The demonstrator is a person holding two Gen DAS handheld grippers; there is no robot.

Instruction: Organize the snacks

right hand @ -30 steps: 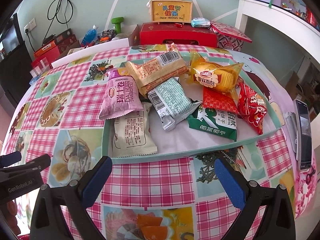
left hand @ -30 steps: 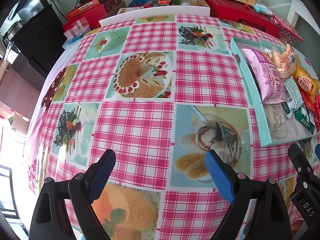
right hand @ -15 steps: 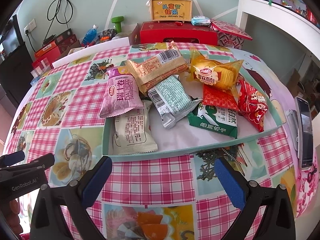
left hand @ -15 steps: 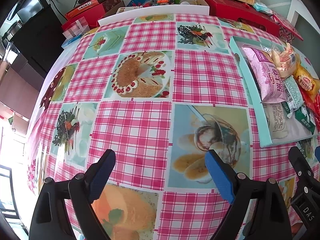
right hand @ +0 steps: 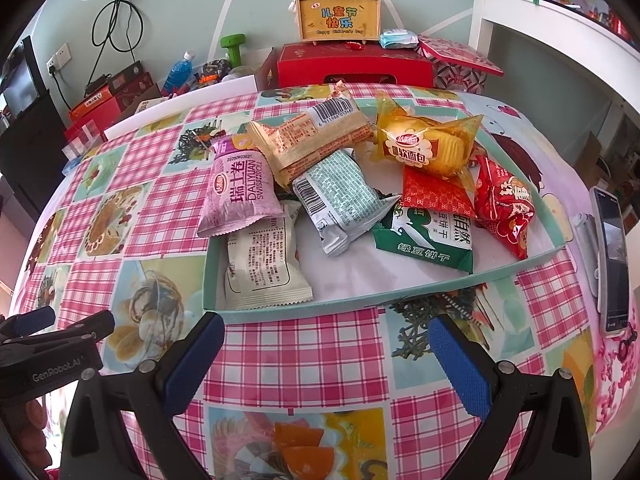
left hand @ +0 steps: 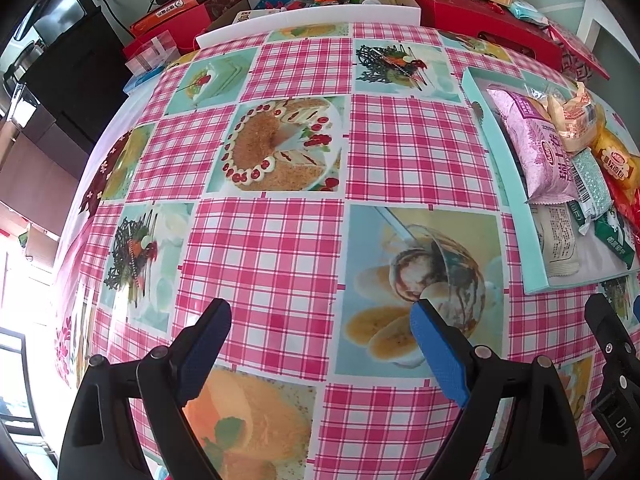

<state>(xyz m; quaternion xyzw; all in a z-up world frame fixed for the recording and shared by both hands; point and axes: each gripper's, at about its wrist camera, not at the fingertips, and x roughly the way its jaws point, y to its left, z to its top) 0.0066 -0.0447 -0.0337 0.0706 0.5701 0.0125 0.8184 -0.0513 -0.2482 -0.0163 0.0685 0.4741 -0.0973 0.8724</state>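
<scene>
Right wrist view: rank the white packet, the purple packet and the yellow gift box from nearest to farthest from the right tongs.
1. White packet, in the tray's near left corner.
2. Purple packet, behind it, overhanging the tray's left wall.
3. Yellow gift box, on the red box beyond the table.

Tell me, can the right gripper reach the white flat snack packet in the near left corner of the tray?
Probably yes. The right gripper hangs open just before the pale green tray, and the white flat snack packet lies uncovered behind its low near wall; only the purple packet overlaps its far end.
</scene>
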